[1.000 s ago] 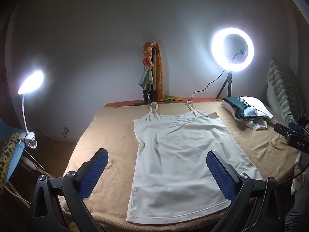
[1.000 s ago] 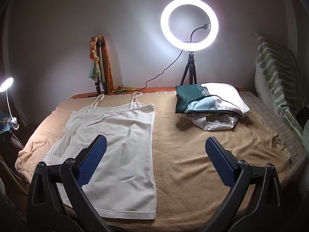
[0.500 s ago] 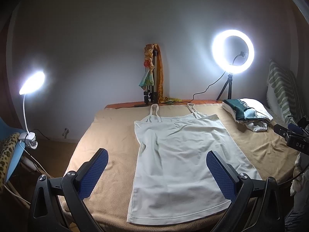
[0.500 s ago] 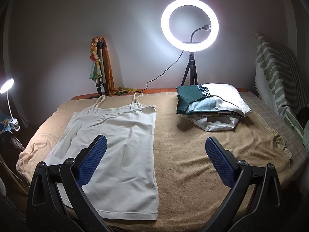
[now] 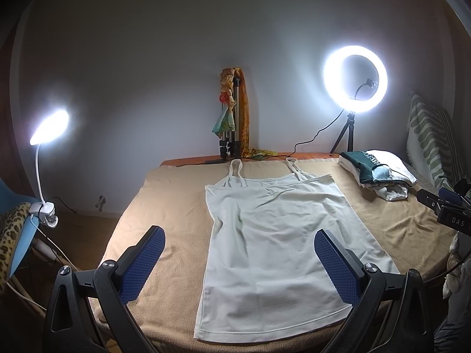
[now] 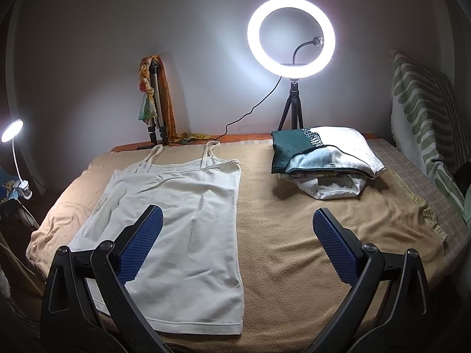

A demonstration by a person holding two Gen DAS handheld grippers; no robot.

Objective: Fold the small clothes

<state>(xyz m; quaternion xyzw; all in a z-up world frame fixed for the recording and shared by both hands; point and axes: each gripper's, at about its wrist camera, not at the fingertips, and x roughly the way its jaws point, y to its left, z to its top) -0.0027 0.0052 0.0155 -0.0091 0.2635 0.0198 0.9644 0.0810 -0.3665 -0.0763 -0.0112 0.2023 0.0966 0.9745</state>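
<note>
A white strappy camisole (image 5: 273,235) lies spread flat on a tan blanket (image 5: 176,206), straps toward the wall and hem toward me. My left gripper (image 5: 240,253) hovers open above its lower half, holding nothing. In the right wrist view the camisole (image 6: 182,220) lies left of centre. My right gripper (image 6: 235,235) stands open over the camisole's right edge and the bare blanket (image 6: 294,235), nothing between its blue pads (image 6: 332,250). The right gripper's body (image 5: 447,209) shows at the far right of the left wrist view.
A pile of folded clothes (image 6: 323,158) sits at the back right of the bed. A lit ring light on a tripod (image 6: 291,38) and a scarf-draped tripod (image 6: 154,100) stand by the wall. A clip lamp (image 5: 47,129) shines on the left. A striped cushion (image 6: 424,111) leans at the right.
Both views have risen and drawn back slightly, so the camisole sits a little lower in frame. Both grippers stay open; the cloth has not moved.
</note>
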